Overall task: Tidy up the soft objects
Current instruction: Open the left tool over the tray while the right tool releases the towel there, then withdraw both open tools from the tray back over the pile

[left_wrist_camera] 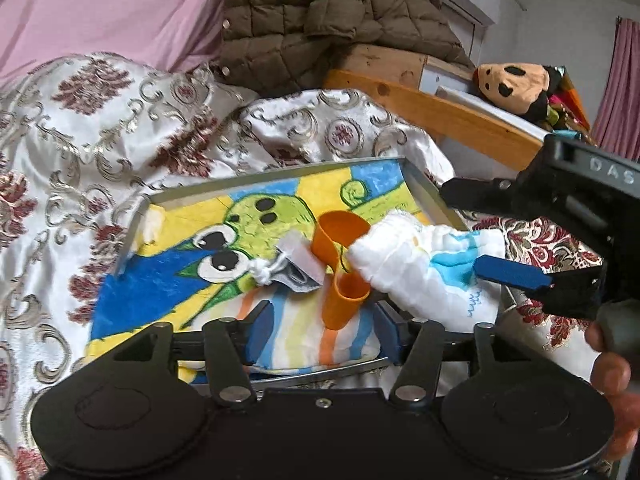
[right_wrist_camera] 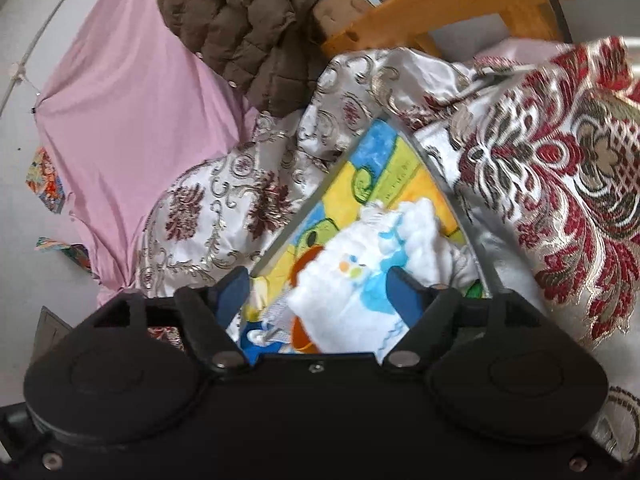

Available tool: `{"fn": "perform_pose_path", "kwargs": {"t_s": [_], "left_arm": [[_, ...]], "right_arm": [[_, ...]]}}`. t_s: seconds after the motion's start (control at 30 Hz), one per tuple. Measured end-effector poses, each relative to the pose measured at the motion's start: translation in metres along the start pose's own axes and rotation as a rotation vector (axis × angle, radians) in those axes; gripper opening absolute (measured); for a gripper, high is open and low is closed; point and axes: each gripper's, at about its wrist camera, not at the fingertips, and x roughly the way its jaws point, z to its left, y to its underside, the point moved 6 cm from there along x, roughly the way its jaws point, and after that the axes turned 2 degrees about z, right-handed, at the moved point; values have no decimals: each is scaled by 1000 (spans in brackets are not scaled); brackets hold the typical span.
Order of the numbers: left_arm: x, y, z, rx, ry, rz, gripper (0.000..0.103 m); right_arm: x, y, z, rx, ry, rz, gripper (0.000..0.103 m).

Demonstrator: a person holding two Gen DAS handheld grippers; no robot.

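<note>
Blue pads mark both of our tools: the left gripper [left_wrist_camera: 320, 330] stands open above the near edge of the tray [left_wrist_camera: 280, 170] with nothing between its pads, and the right gripper [left_wrist_camera: 476, 232] is spread wide too, one blue finger lying over the white diaper [left_wrist_camera: 420, 268] without pinching it. From the right wrist view the diaper sits between the parted jaws, resting loose on the tray's bright cartoon towel [left_wrist_camera: 160, 280] — released, as we judge it. Just beside it lie two orange cups [left_wrist_camera: 340, 260] and a small grey-and-white pouch [left_wrist_camera: 288, 264]. Around the tray spreads the patterned quilt [left_wrist_camera: 100, 120], with a brown padded jacket [left_wrist_camera: 320, 12] and a plush toy [left_wrist_camera: 516, 84] farther back. To finish this placing well, we should lift both tools straight up and clear — keeping the finger from dragging the soft bundle or tipping the cups.
</note>
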Motion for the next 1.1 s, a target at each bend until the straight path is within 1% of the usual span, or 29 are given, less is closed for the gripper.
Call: {"fn": "perform_pose_path", "kwargs": {"t_s": [0.07, 0.13, 0.3, 0.4, 0.5, 0.6, 0.73, 0.8, 0.93, 1.03, 1.1], "left_arm": [[-11, -1, 3, -4, -8, -18, 67], [-23, -3, 6, -12, -9, -36, 70], [-56, -10, 12, -38, -15, -88, 82], [-80, -12, 20, -67, -18, -125, 87], [-104, -14, 29, -95, -25, -162, 92], [-126, -15, 37, -118, -29, -194, 94], [-157, -10, 45, -144, -35, -233, 99], [-171, -6, 48, -152, -36, -247, 101], [-198, 2, 56, -168, -42, -279, 102], [-216, 10, 59, -156, -60, -298, 102], [-227, 17, 61, -143, -71, -308, 102]], "right_arm": [[-8, -3, 7, -5, -19, -7, 76], [-17, -4, 15, -13, -40, -14, 87], [-45, -4, 36, -68, -68, -42, 96], [-64, -5, 51, -112, -80, -61, 102], [-87, -2, 66, -161, -92, -88, 102], [-111, 3, 80, -192, -100, -121, 102], [-142, 15, 93, -239, -86, -181, 102], [-156, 21, 99, -255, -90, -197, 102], [-183, 39, 115, -308, -93, -224, 103], [-202, 57, 128, -357, -98, -247, 103], [-212, 71, 137, -388, -101, -245, 102]]}}
